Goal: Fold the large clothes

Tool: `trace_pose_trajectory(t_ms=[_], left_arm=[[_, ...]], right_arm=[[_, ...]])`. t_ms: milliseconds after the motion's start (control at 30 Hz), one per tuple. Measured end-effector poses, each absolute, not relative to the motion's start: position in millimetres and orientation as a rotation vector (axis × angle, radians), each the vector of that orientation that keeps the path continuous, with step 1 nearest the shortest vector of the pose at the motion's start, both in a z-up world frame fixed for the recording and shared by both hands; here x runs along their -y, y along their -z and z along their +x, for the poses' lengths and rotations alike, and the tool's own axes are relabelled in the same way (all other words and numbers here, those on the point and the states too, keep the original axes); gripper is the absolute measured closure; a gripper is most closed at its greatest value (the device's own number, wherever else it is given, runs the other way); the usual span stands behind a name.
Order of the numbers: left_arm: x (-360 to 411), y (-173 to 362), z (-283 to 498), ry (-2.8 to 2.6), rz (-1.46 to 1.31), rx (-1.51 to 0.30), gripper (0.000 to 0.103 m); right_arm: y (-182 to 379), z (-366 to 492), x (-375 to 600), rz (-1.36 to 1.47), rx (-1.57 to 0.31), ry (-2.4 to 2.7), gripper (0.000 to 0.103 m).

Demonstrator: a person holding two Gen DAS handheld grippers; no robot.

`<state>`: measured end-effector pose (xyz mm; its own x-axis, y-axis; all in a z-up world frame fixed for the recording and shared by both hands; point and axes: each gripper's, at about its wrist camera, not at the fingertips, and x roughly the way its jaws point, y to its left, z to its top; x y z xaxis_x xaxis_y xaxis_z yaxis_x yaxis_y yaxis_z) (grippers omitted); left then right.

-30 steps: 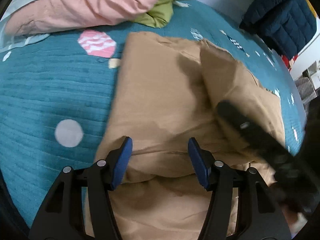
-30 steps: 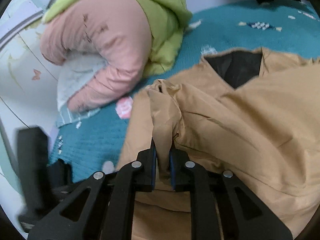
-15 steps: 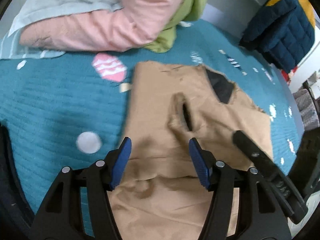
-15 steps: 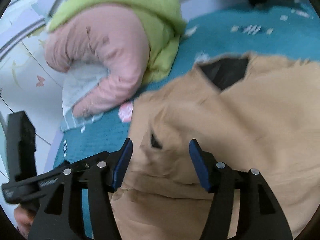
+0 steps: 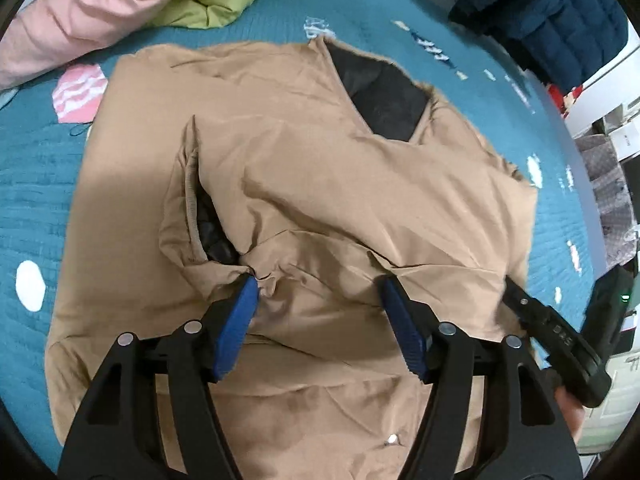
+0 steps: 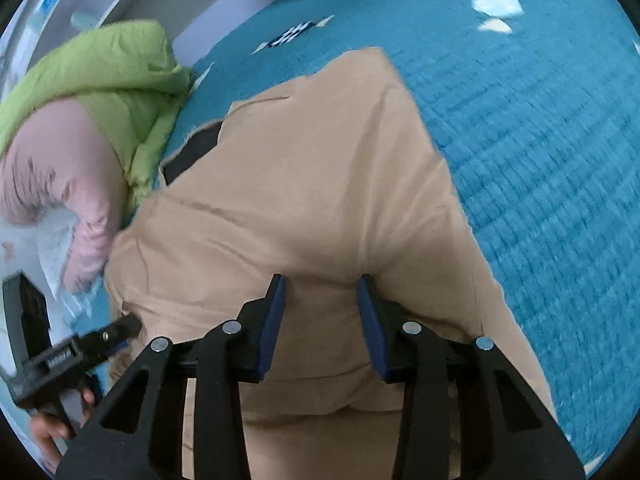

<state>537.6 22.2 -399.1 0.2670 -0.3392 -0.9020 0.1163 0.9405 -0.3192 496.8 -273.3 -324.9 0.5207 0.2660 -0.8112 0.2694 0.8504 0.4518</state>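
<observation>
the tan jacket is lying spread on the teal bedspread, its black lining showing at the collar and one sleeve cuff folded in across the chest. the left gripper is hanging over the jacket's middle with its blue-padded jaws spread wide; they have just been opening further, and fabric is lying under the gap but the pads are not pinching it (the left pad tip is sitting right at a crease below the cuff). the right gripper is hovering over the jacket's other side, near its edge by the bare bedspread, jaws partly apart after just closing some, with no cloth caught between them. a pink and green puffy jacket is lying bunched just beyond the collar. a navy quilted garment is sitting at the far corner.
</observation>
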Motion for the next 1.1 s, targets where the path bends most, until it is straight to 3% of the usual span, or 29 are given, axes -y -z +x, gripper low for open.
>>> trace_pose_trajectory(t_ms=[200,333,500,633,900,933,967,1000,1067,1100], left_arm=[[-51,360,547,0.362,-0.23,-1.157,0.037],[-85,352,584,0.209,-0.191,-1.159,0.031],[-114,366,633,0.058,-0.196,-1.21,0.031],[-102,386,663,0.005,-0.053,-1.256,0.031],[-101,414,686,-0.002,-0.038,-1.33,0.029],[-99,413,686,0.001,-0.031,-1.331,0.03],[-98,413,686,0.007,-0.025,-1.326,0.04],[-96,413,686,0.023,-0.018,-1.329,0.049],[-87,409,684,0.023,0.076,-1.328,0.071],[-84,405,682,0.032,0.096,-1.318,0.075]], right_arm=[[285,511,293,0.577,-0.96,-0.066,0.061],[277,548,321,0.54,-0.987,-0.005,0.057],[284,586,352,0.505,-1.054,0.087,0.05],[307,612,363,0.597,-1.114,0.056,0.05],[336,637,369,0.684,-1.213,0.034,0.051],[333,637,370,0.669,-1.208,0.03,0.056],[331,638,367,0.635,-1.212,0.025,0.072],[330,639,365,0.611,-1.21,0.026,0.081],[323,637,356,0.541,-1.188,0.0,0.088],[318,635,353,0.514,-1.165,-0.009,0.09]])
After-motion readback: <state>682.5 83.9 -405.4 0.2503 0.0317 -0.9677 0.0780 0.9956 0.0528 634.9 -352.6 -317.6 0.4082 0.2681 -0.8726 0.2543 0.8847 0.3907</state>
